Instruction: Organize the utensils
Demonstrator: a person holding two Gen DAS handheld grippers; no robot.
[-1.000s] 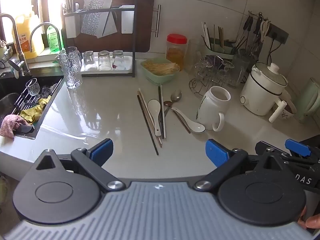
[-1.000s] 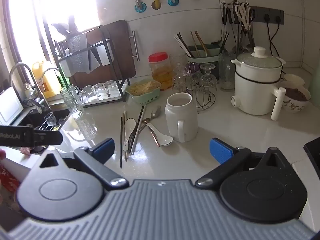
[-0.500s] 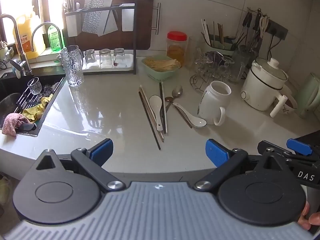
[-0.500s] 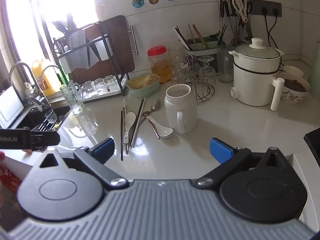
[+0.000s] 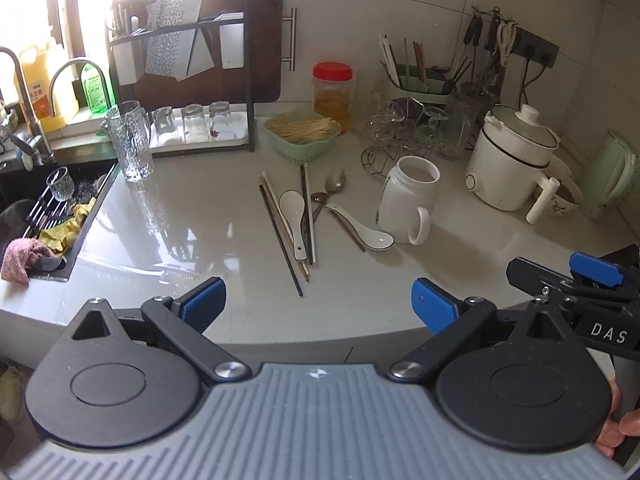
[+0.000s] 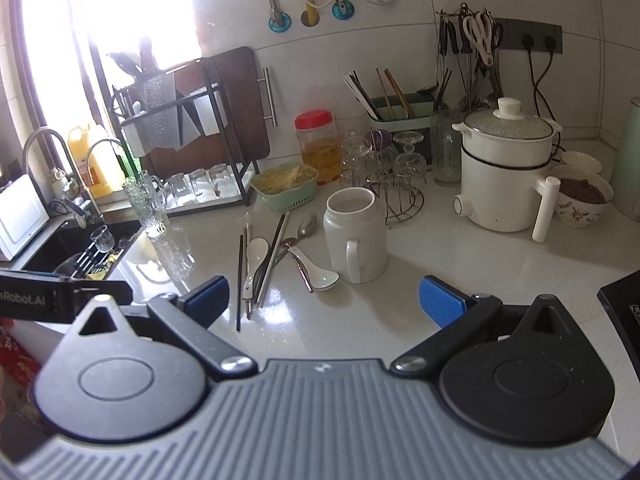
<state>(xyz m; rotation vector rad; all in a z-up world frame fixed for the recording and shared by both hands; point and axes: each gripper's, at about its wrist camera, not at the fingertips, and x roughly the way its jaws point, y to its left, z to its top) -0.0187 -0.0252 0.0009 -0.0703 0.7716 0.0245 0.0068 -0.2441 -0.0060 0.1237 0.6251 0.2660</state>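
Loose utensils lie in the middle of the counter: dark and pale chopsticks (image 5: 280,236) (image 6: 239,276), two white ceramic spoons (image 5: 294,216) (image 6: 316,270), and two metal spoons (image 5: 335,182) (image 6: 307,226). A tall white mug (image 5: 410,200) (image 6: 356,240) stands empty just right of them. My left gripper (image 5: 318,306) is open and empty, above the counter's front edge, short of the utensils. My right gripper (image 6: 324,298) is open and empty, near the mug and spoons.
A green utensil caddy (image 6: 400,114) with chopsticks stands at the back wall. A green basket (image 5: 300,136), red-lidded jar (image 5: 333,94), glass rack (image 6: 384,168), white cooker (image 6: 506,172) and bowl (image 6: 584,200) crowd the back. A sink (image 5: 44,208) is at the left.
Both grippers have moved slightly forward toward the utensils and the mug, which look a little larger. Both stay open. Nothing on the counter has moved.
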